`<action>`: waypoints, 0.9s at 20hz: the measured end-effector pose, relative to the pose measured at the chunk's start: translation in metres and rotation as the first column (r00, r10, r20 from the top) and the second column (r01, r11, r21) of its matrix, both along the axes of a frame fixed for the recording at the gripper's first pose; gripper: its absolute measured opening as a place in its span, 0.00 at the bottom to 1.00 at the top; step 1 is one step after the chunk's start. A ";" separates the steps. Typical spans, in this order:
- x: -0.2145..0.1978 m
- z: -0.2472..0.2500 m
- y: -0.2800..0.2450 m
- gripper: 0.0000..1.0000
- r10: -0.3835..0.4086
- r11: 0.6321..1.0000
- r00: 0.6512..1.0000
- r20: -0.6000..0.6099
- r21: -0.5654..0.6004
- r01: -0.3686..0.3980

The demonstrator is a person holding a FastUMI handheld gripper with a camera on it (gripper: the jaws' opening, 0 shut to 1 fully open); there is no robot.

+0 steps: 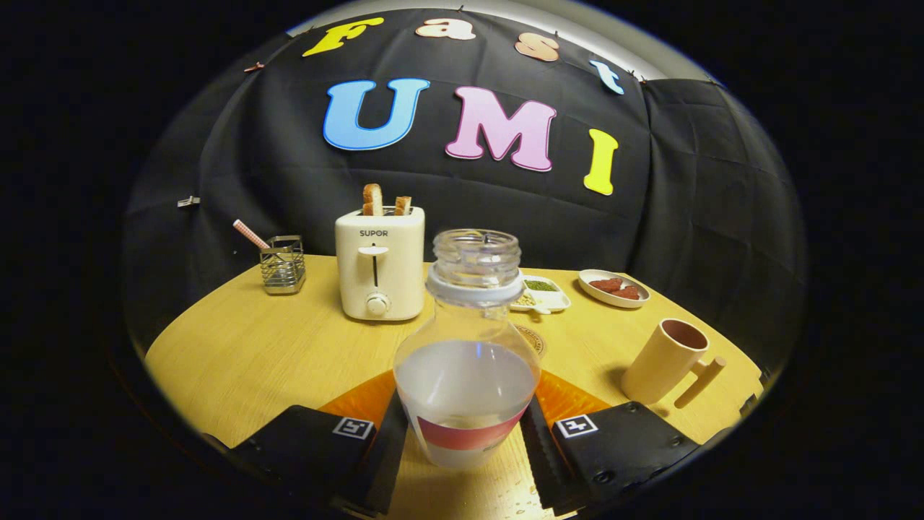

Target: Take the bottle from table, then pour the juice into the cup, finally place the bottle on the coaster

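Worktop carrying bottle, upright, uncapped; tool clamping it, both fingers pressing its sides; cup sitting right.

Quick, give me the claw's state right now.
Claw: closed on the bottle, both fingers pressing its lower sides, bottle upright between them.

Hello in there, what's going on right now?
Gripper shut on bottle, uncapped, juice inside. Cup ahead to the right, path clear. Coaster just behind bottle.
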State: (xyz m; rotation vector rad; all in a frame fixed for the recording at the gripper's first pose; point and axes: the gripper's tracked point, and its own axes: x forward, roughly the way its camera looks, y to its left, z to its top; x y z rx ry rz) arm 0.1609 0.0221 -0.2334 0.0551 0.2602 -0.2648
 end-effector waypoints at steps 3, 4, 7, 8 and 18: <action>-0.005 0.007 -0.004 0.73 0.022 1.000 1.000 -0.001 0.005 -0.022; -0.006 0.009 -0.006 0.73 0.026 0.999 1.000 -0.001 0.023 -0.026; -0.012 0.027 -0.012 0.72 0.046 0.994 0.999 0.015 0.103 -0.048; -0.015 0.036 -0.016 0.72 0.044 0.991 0.999 0.026 0.127 -0.047; -0.031 0.072 -0.070 0.71 -0.021 0.899 0.999 0.046 0.438 -0.001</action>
